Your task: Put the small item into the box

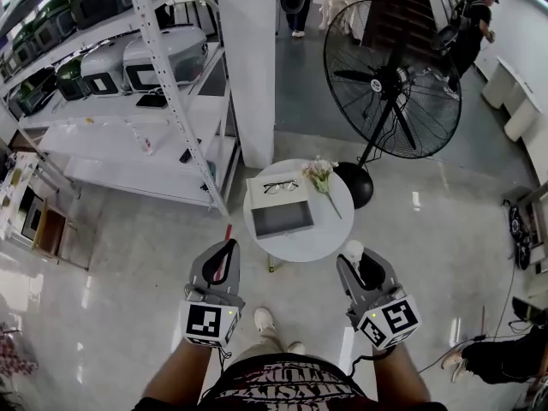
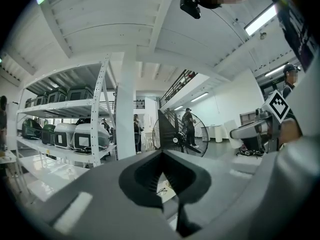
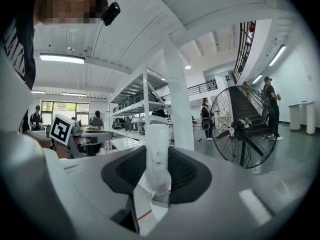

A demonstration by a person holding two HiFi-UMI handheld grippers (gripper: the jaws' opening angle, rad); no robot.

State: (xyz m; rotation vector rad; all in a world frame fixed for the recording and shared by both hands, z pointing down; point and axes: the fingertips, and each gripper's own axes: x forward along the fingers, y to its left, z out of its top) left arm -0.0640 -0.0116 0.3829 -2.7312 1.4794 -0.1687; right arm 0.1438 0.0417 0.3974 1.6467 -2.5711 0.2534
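Note:
A round white table [image 1: 330,234] bears an open grey box [image 1: 282,219]. Its pale upper half holds a pair of glasses [image 1: 281,187], and a small bunch of flowers [image 1: 321,176] lies beside it. My left gripper [image 1: 226,247] hangs short of the table's near left edge, shut on a thin red stick [image 1: 227,232] that pokes out forward. The right gripper [image 1: 358,260] hovers by the table's near right edge, shut on a white tube-like item [image 1: 352,248]. In the right gripper view that white item [image 3: 156,156] stands up between the jaws. The left gripper view shows the jaws [image 2: 162,166] closed together.
Metal shelving [image 1: 163,84] with grey machines stands at the left, a white pillar [image 1: 253,67] behind the table, and a large floor fan [image 1: 394,80] at the back right. My shoe [image 1: 264,319] is below the table. A seated person's legs [image 1: 492,358] and cables lie at the right.

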